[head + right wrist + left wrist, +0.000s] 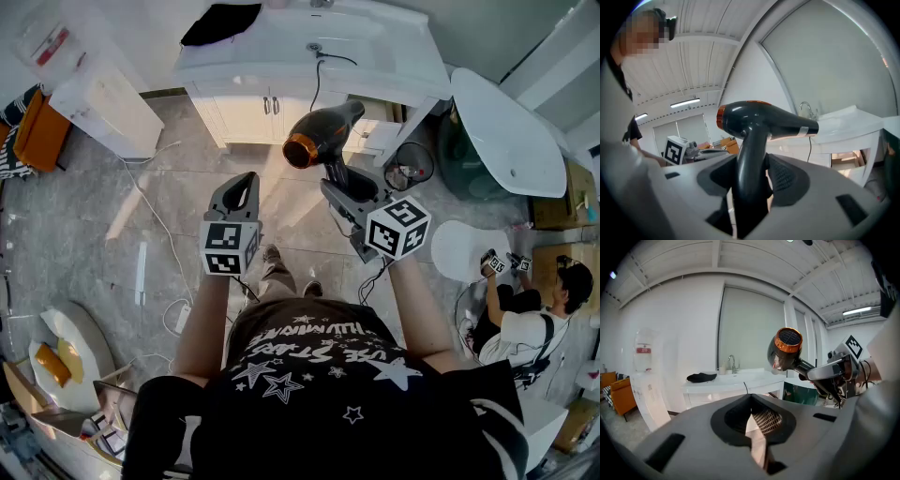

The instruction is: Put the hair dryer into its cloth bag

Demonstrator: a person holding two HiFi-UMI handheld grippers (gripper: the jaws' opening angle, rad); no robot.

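Nearest is the person's black star-print shirt [319,375], both bare forearms reaching forward from it. Far left, an orange chair [37,131] on the grey tile floor [94,244]. Left gripper [246,180] is held out in the air over the floor; in its own view the left gripper [751,399] has its jaws pressed together with nothing between them. Beyond it is a white sink worktop [281,56], with a black cloth [220,23] lying at its left end, well apart from both grippers; the same cloth [701,377] shows left of the faucet [732,363]. A black cord [317,80] hangs down the cabinet front. The hair dryer [319,131] is up in the air in front of the worktop, just right of the left gripper, not touching it, orange-ringed end toward the left, barrel toward the sink. Right gripper [339,187] has its jaws pinching the dryer's handle; the right gripper view shows the handle of the hair dryer [764,122] upright between the jaws of the right gripper [750,164], barrel roughly level. Far right, another person [534,328] sits on the floor.
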